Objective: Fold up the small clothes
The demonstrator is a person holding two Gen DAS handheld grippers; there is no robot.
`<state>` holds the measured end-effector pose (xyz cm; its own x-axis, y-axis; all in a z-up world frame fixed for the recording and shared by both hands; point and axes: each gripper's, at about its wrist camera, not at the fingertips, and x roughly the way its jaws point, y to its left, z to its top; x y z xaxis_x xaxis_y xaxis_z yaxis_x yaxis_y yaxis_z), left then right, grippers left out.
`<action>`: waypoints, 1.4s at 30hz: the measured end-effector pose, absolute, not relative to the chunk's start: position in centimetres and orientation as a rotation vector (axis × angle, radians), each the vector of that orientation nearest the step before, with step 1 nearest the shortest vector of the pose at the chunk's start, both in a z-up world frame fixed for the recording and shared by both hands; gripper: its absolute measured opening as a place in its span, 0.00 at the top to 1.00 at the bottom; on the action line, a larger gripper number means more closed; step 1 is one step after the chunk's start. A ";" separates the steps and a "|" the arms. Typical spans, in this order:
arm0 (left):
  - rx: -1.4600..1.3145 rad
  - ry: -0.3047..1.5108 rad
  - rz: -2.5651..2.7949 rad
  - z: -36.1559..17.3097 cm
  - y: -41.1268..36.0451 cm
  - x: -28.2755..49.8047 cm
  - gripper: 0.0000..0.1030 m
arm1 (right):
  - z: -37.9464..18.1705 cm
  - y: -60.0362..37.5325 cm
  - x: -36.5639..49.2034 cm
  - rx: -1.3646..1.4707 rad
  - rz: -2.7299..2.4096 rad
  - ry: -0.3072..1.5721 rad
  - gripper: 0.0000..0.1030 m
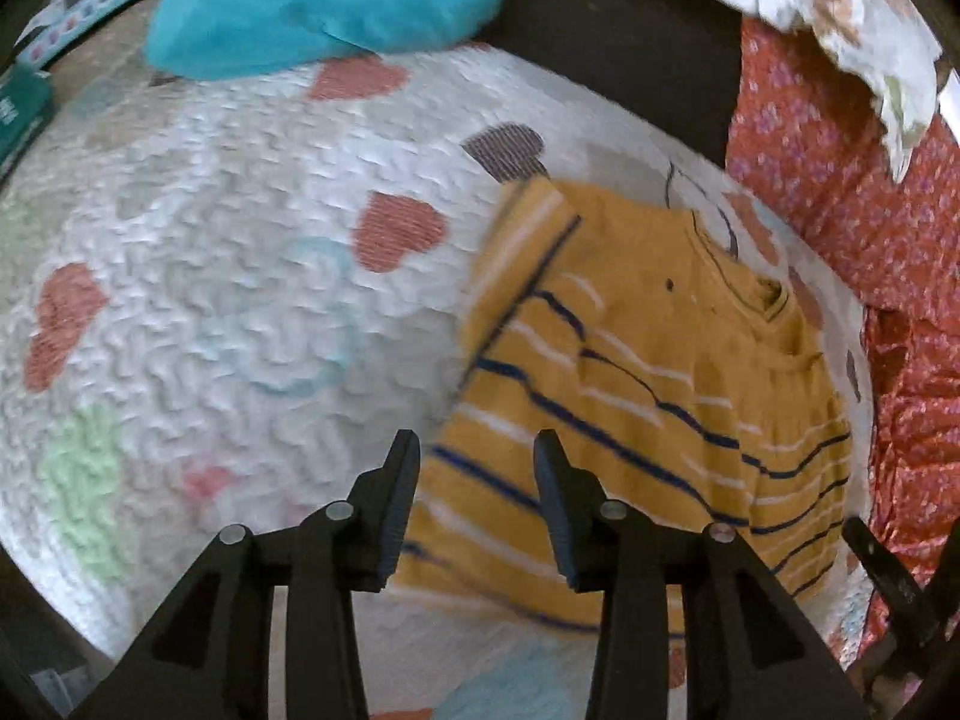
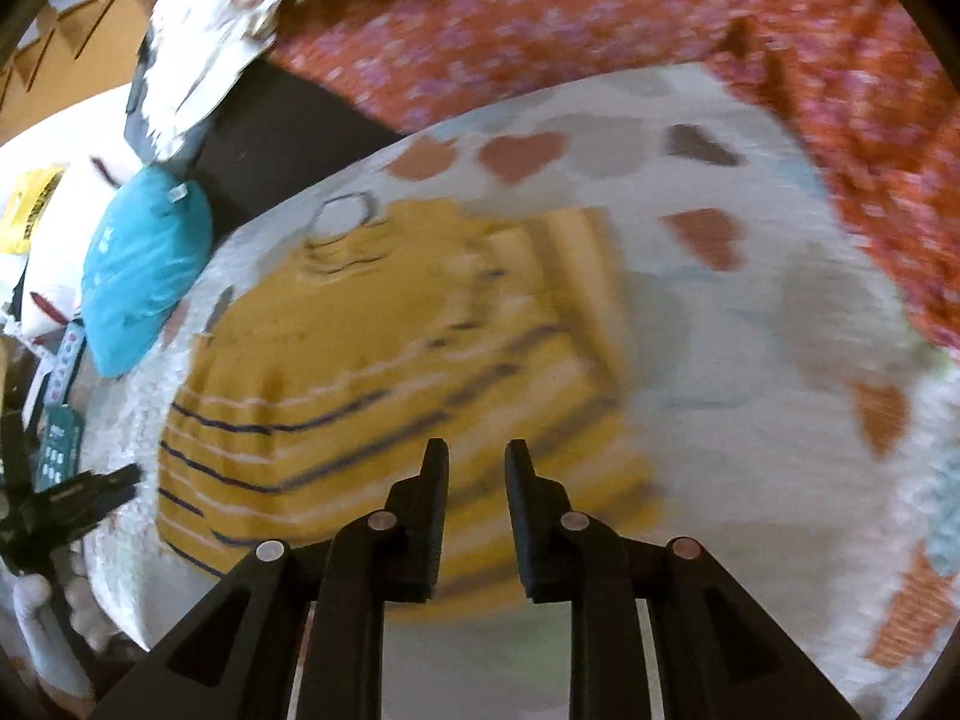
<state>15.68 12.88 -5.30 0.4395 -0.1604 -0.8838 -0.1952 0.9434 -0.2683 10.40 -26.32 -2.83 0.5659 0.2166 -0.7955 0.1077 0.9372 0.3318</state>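
Mustard-yellow knit top with navy and white stripes (image 1: 648, 384) lies folded on a white quilted cover with coloured hearts (image 1: 240, 276). Left tongs (image 1: 477, 450) hover partly open and empty over its hem at 6 o'clock; right tongs (image 2: 477, 459) stand slightly parted, gripping nothing. Teal cloth (image 1: 324, 0) sits at 11 o'clock.

Right wrist view smeared by motion blur: stripes of the yellow garment (image 2: 384, 360) run together, folded right edge unreadable. Teal cushion (image 1: 324, 0) cut off by the top edge in the left wrist view. Print on the teal box (image 1: 18, 114) at the left rim too cropped to read. Lower hem of the garment hidden behind the black fingers (image 1: 561, 498)
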 end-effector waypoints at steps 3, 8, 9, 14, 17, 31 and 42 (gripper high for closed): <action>-0.317 1.148 0.013 -7.2 12.1 16.6 0.63 | -4.2 -23.6 13.8 0.352 0.086 1.010 0.80; -0.361 1.210 -0.011 -9.9 13.2 17.1 0.57 | -6.7 -24.3 17.9 0.313 -0.014 1.055 0.80; -0.373 1.211 -0.023 -9.6 13.4 17.3 0.57 | -7.0 -24.9 18.5 0.327 -0.029 1.061 0.81; -0.477 1.193 -0.050 -8.7 15.5 17.0 0.57 | -6.3 -26.2 19.0 0.373 -0.055 1.085 0.81; -0.505 1.151 -0.022 -7.7 17.3 16.0 0.57 | -3.6 -23.9 18.8 0.318 0.006 1.069 0.78; -0.562 1.200 -0.041 -9.8 17.4 12.6 0.51 | -3.2 -1.1 25.3 0.196 0.409 1.273 0.50; -0.675 1.223 -0.089 -10.2 17.9 10.9 0.29 | -7.5 6.3 28.3 -0.101 0.365 1.374 0.18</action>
